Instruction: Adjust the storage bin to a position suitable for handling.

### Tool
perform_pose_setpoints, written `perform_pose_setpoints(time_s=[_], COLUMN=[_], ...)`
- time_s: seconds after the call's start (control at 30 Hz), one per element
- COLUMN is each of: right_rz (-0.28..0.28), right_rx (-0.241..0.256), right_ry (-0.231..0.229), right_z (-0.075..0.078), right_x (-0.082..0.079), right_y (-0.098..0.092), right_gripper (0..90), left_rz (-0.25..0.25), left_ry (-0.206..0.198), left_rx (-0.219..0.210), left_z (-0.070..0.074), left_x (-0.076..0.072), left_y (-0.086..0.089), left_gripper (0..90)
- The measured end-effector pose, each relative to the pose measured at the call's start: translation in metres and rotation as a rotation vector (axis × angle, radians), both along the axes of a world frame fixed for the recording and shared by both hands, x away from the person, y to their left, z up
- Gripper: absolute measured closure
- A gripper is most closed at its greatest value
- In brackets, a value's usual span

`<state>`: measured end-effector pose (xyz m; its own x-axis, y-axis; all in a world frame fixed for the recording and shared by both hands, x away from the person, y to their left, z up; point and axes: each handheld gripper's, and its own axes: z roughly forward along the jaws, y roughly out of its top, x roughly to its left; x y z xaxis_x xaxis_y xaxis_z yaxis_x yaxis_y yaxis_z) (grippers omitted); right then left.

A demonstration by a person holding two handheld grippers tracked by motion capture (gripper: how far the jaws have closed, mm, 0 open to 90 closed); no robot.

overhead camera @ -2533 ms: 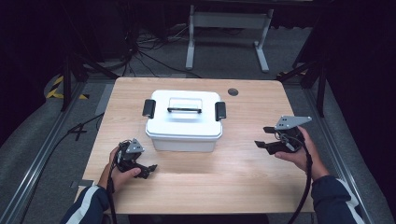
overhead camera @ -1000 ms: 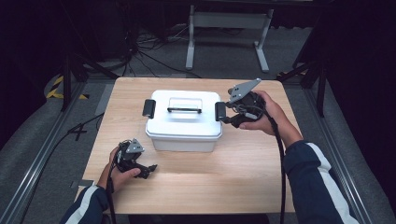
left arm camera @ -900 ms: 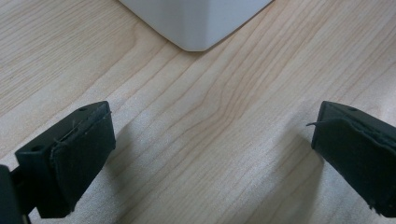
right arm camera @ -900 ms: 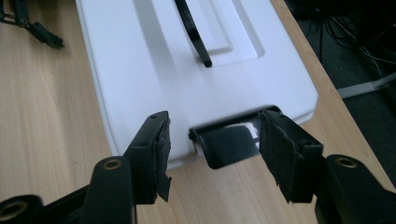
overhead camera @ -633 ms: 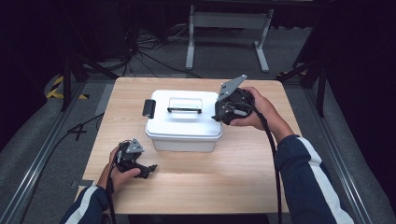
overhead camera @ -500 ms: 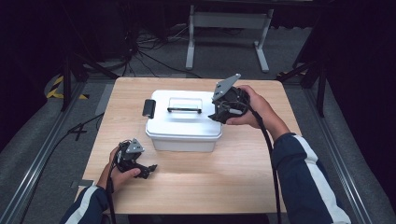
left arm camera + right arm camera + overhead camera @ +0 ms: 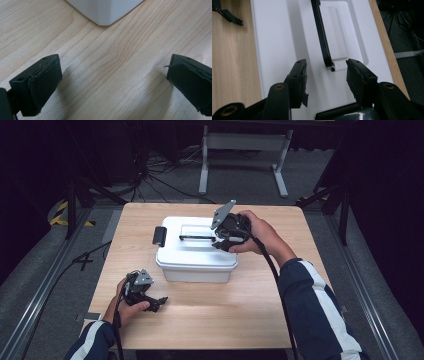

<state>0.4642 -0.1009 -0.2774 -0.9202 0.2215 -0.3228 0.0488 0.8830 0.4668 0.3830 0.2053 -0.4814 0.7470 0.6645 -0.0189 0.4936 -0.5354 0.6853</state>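
A white plastic box [image 7: 196,265] with a lid stands mid-table, a black latch [image 7: 159,236] on its left end and a flat black handle [image 7: 196,238] along the lid. My right gripper [image 7: 218,240] hovers over the lid's right part, open, its jaws standing either side of the handle's [image 7: 321,35] near end without touching it. In the right gripper view the gripper [image 7: 327,67] looks down on the white lid [image 7: 277,37]. My left gripper [image 7: 159,302] rests on the table front left, wide open; its own view [image 7: 112,75] shows bare wood and a box corner [image 7: 105,11].
The wooden table [image 7: 240,315] has free room in front of the box and to its right. Beyond its far edge the floor is dark, with cables and a grey metal stand [image 7: 242,142]. The right sleeve crosses the table's right side.
My right gripper has moved from the table's right side leftward and up over the box lid, ending at the handle's right end. The left gripper has stayed put.
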Motion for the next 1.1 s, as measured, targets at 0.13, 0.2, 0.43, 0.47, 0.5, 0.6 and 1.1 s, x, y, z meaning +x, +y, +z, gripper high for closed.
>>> perform_pose_setpoints(time_s=[0.13,0.2,0.43,0.47,0.5,0.6,1.1], right_rz=[0.006,0.014,0.038,0.035,0.039,0.054,0.067], right_rx=[-0.011,-0.019,-0.038,-0.044,-0.051,-0.060,-0.105], right_ry=[-0.003,-0.004,-0.019,-0.015,-0.014,-0.028,-0.042], right_z=[0.000,-0.001,-0.003,-0.002,-0.002,-0.002,-0.008], right_x=[0.003,0.004,0.005,0.004,0.004,0.005,0.010], right_y=[0.005,0.008,0.020,0.021,0.023,0.027,0.038], right_gripper=[53.8,54.8,61.7,62.9,63.8,66.1,83.1], left_rz=[-0.005,0.004,0.005,0.008,0.008,0.018,0.015], left_ry=[-0.005,-0.006,-0.001,-0.003,-0.001,-0.002,-0.005], left_rx=[0.006,-0.006,0.003,-0.001,0.001,-0.004,0.002], left_z=[0.000,-0.001,0.000,0.000,0.000,-0.001,0.000], left_x=[-0.001,-0.002,-0.005,-0.006,-0.006,-0.008,-0.009], left_y=[0.002,0.002,0.006,0.007,0.007,0.008,0.010], left_gripper=[0.4,0.4,0.4,0.4,0.4,0.4,0.4])
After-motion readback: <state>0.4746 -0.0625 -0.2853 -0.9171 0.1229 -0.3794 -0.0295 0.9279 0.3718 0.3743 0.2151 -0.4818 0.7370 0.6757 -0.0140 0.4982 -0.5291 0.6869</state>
